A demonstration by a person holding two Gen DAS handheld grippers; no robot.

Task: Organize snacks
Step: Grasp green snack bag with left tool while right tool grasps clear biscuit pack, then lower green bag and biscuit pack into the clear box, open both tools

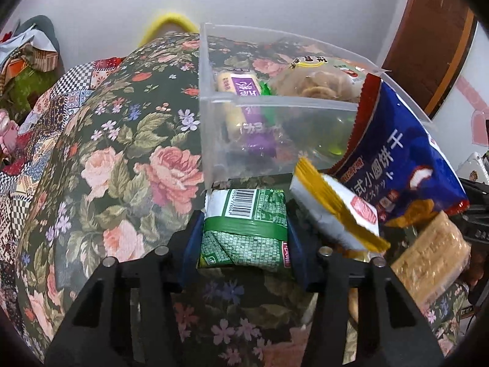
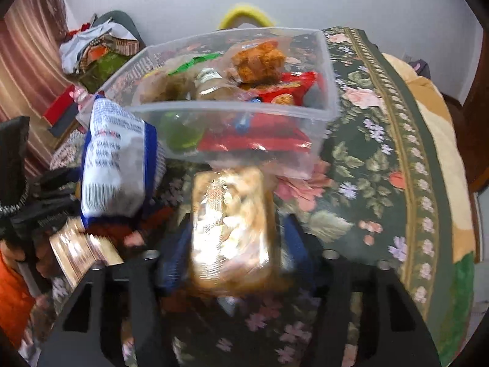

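My left gripper (image 1: 244,229) is shut on a green snack packet (image 1: 244,229) with a barcode, held just in front of the clear plastic bin (image 1: 275,101). The bin holds a purple-labelled snack (image 1: 244,88) and a bag of round crackers (image 1: 318,82). My right gripper (image 2: 232,232) is shut on a clear-wrapped pack of golden biscuits (image 2: 230,223), below the near wall of the bin (image 2: 232,107). That pack also shows in the left wrist view (image 1: 434,257). A blue biscuit bag (image 1: 397,153) leans against the bin; its white back shows in the right wrist view (image 2: 116,159).
A white and yellow sachet (image 1: 336,211) lies between the grippers. A small brown packet (image 2: 79,250) sits at the left. The floral cloth (image 1: 122,153) covers the table. Folded fabrics (image 2: 97,49) pile behind. A brown door (image 1: 434,30) is at the right.
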